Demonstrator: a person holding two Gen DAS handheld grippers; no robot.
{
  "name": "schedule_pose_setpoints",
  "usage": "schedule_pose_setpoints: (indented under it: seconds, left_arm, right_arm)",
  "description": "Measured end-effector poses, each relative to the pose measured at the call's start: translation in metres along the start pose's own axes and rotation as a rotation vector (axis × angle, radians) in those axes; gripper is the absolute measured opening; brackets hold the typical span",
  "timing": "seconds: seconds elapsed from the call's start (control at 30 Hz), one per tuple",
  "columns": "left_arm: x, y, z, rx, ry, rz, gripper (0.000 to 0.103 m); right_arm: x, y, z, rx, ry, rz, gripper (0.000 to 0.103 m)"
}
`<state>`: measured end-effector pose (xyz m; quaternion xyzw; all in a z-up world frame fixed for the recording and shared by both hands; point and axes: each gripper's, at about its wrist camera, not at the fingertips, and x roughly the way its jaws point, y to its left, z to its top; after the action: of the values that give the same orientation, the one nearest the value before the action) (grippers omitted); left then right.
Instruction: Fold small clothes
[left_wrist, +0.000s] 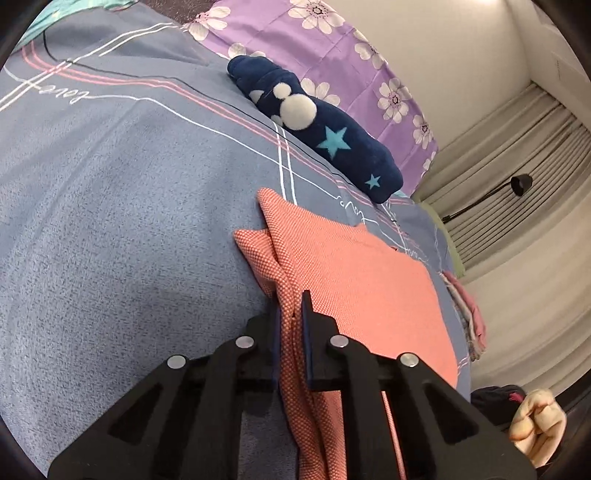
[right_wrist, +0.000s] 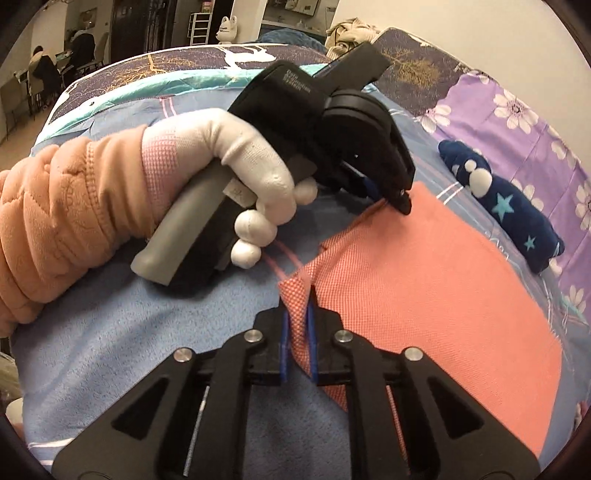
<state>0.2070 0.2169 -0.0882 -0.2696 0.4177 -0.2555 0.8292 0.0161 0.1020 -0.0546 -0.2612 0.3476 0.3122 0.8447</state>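
A salmon-pink cloth (left_wrist: 369, 280) lies partly flat on the blue-grey bedspread (left_wrist: 110, 221), with one side bunched into a loose fold. In the left wrist view my left gripper (left_wrist: 291, 306) is shut on that bunched edge, and fabric runs down between its fingers. The right wrist view shows the same cloth (right_wrist: 424, 280) spread out to the right. There my right gripper (right_wrist: 298, 306) is shut on a raised fold at the cloth's near-left corner. A white-gloved hand (right_wrist: 236, 147) holds the left gripper (right_wrist: 400, 201), which pinches the cloth's far edge.
A rolled navy garment (left_wrist: 317, 125) with stars and white dots lies beyond the cloth, next to a purple flowered sheet (left_wrist: 332, 48). More clothes (left_wrist: 469, 314) are heaped at the bed's right edge. Curtains and a black lamp (left_wrist: 521, 184) stand behind. People sit in a far room (right_wrist: 40, 70).
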Motion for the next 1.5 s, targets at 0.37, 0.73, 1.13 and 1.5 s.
schedule_pose_setpoints:
  seconds: [0.37, 0.73, 1.13, 1.5]
  left_arm:
    - [0.001, 0.003, -0.001, -0.01, 0.01, -0.035, 0.018]
    - [0.015, -0.029, -0.001, 0.139, 0.068, -0.021, 0.056]
    - [0.019, -0.001, 0.008, -0.012, 0.045, -0.05, 0.015]
    - [0.003, -0.04, 0.019, 0.048, 0.004, 0.014, 0.012]
  right_arm:
    - [-0.013, -0.002, -0.01, 0.005, 0.016, -0.059, 0.029]
    - [0.01, 0.005, -0.01, -0.031, 0.044, -0.111, 0.039]
    - [0.016, 0.002, -0.004, -0.008, 0.033, -0.125, 0.03]
    - [-0.035, -0.046, -0.005, 0.229, -0.154, -0.063, 0.005]
